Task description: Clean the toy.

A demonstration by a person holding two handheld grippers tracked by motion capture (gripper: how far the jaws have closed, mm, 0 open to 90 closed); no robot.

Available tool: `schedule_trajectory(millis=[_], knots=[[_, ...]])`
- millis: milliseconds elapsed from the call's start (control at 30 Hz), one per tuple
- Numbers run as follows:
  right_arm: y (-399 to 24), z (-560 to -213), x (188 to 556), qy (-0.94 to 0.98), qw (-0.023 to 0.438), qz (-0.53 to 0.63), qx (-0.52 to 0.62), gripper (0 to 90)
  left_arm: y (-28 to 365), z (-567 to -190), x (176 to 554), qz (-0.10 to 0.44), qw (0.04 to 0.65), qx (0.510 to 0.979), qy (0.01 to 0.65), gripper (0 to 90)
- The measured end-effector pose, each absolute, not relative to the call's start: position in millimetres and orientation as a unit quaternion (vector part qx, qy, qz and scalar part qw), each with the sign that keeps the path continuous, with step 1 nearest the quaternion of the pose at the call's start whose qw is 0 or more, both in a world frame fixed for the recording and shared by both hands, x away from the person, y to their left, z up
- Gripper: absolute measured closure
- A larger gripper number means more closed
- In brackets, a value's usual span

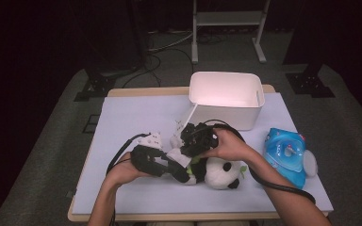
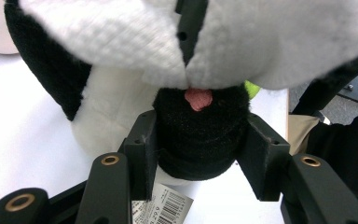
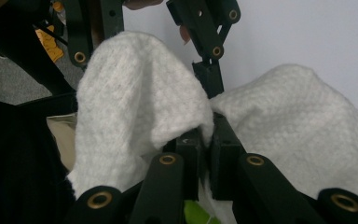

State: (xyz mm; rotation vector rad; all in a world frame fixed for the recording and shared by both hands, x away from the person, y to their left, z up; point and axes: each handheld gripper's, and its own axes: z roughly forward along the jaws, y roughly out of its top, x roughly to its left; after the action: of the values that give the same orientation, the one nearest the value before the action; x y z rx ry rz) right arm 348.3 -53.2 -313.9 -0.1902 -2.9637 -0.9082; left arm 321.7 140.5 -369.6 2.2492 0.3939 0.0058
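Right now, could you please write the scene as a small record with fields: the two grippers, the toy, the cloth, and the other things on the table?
left gripper: jaws closed on a black limb of the plush panda
right gripper: jaws shut on the white cloth
white cloth: draped over the panda, pinched into a fold
plush panda: lying on the table, near the front edge
white bin: at the far edge, open top
blue toy: right of the panda, apart from it

The high view looked forward and down over the bench (image 1: 136, 117); both claw views sat right up against the plush panda (image 2: 200, 135), each facing it, sharing its white cloth (image 3: 135, 93).
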Motion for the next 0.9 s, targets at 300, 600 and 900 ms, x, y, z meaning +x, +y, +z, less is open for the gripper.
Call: schedule_trajectory(millis=[300, 600, 900], knots=[[-70.3, -325.7, 341.3, -0.957, 0.024, -0.281, -0.07, 83.9, 139.3, -369.7, 321.6, 0.003, 0.417, 0.895, 0.159, 51.1], [-88.6, -326.2, 335.8, -0.954, 0.025, -0.286, -0.082, 84.0, 137.9, -369.6, 321.2, 0.002, 0.416, 0.896, 0.155, 50.8], [-113.6, -328.5, 330.9, -0.954, 0.024, -0.282, -0.101, 83.9, 136.7, -369.7, 320.7, 0.001, 0.413, 0.898, 0.154, 50.3]])
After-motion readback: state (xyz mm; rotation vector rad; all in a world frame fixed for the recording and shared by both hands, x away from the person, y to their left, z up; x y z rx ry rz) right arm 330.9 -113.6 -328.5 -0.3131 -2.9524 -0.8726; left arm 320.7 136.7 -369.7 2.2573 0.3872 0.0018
